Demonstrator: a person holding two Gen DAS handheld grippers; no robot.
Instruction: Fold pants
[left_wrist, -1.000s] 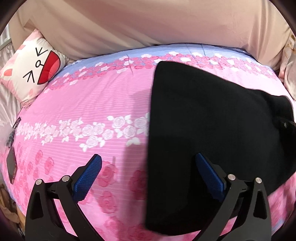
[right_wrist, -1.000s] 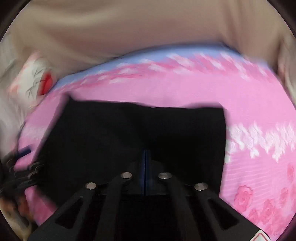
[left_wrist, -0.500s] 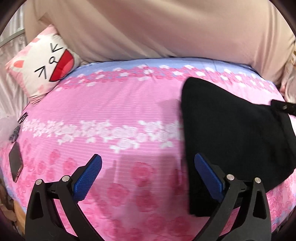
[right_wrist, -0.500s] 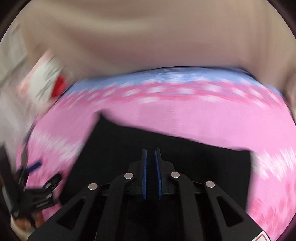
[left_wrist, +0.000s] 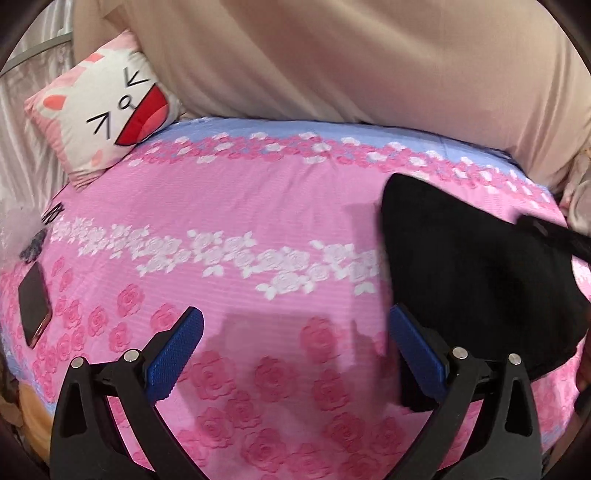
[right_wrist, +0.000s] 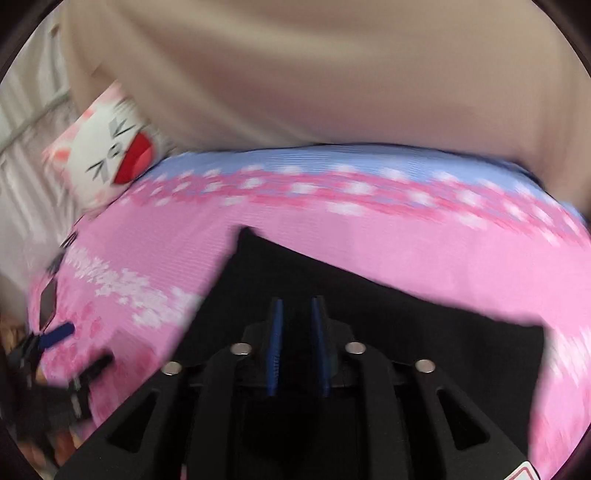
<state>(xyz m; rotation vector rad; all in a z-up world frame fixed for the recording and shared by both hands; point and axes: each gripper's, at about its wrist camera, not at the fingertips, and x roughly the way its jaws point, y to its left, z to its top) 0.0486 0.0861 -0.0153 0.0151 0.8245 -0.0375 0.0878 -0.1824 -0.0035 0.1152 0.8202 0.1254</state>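
Your left gripper is wide open over the bedsheet, holding nothing. Your right gripper has a small gap above the folded black pants. I judge that only smoothing remains.

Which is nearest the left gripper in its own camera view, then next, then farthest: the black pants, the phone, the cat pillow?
From the left gripper:
1. Black pants, right beside its right finger.
2. Phone, at the bed's left edge.
3. Cat pillow, far back left.
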